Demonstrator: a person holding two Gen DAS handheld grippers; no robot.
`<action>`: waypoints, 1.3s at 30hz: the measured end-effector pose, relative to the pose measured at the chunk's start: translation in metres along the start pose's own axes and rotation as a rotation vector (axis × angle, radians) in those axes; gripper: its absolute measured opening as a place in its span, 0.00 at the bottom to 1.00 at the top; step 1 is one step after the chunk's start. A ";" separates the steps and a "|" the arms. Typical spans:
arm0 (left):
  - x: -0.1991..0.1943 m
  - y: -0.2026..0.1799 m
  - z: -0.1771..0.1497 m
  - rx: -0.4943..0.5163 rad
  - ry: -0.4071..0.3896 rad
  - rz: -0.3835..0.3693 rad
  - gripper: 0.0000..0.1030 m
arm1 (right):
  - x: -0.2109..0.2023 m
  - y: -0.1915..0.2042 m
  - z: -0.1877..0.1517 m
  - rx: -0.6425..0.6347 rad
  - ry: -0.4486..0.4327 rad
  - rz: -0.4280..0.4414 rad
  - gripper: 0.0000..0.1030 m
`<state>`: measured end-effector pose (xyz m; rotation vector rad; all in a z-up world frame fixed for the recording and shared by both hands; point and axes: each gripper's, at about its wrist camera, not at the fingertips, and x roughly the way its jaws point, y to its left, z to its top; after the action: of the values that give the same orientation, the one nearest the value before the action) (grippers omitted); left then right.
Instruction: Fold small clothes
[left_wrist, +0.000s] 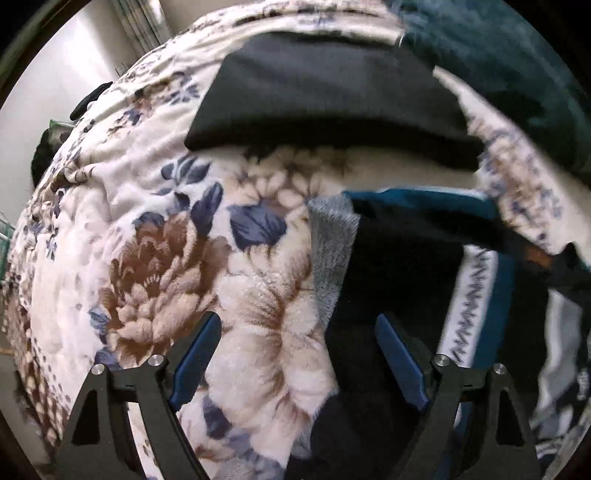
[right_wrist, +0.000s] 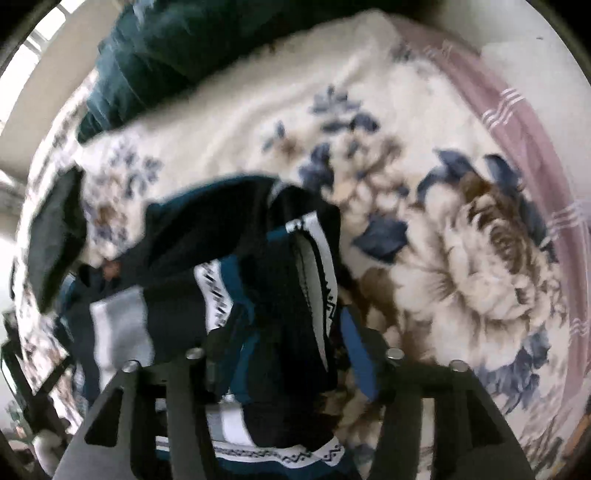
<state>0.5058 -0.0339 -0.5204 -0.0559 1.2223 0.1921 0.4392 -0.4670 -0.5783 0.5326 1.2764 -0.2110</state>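
A pile of small dark clothes (left_wrist: 402, 266), black and teal with white patterned waistbands, lies on a floral blanket (left_wrist: 155, 236). My left gripper (left_wrist: 299, 362) is open and empty, its right finger (left_wrist: 399, 358) over the edge of the pile. A folded black garment (left_wrist: 325, 99) lies farther back. In the right wrist view the same pile (right_wrist: 258, 280) bunches up between the fingers of my right gripper (right_wrist: 280, 332). The jaws stand apart with cloth between them; the left finger is hidden by the cloth, and whether they pinch it is unclear.
A dark teal plush blanket (left_wrist: 517, 66) lies at the far side, also in the right wrist view (right_wrist: 177, 55). A pink striped sheet (right_wrist: 524, 122) borders the floral blanket (right_wrist: 461, 258) on the right. A pale wall (left_wrist: 55, 92) is at the left.
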 end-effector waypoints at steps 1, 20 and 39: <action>0.000 0.000 -0.003 0.012 -0.003 0.000 0.83 | 0.002 0.000 -0.003 -0.007 0.014 0.024 0.55; -0.065 -0.049 -0.096 -0.126 0.080 -0.151 0.84 | -0.026 -0.002 -0.036 0.035 0.174 0.179 0.41; -0.013 -0.024 -0.087 -0.558 0.127 -0.285 0.04 | 0.042 -0.001 -0.051 0.267 0.243 0.266 0.06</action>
<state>0.4247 -0.0718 -0.5393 -0.7324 1.2409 0.2782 0.4076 -0.4372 -0.6282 0.9737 1.4050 -0.0951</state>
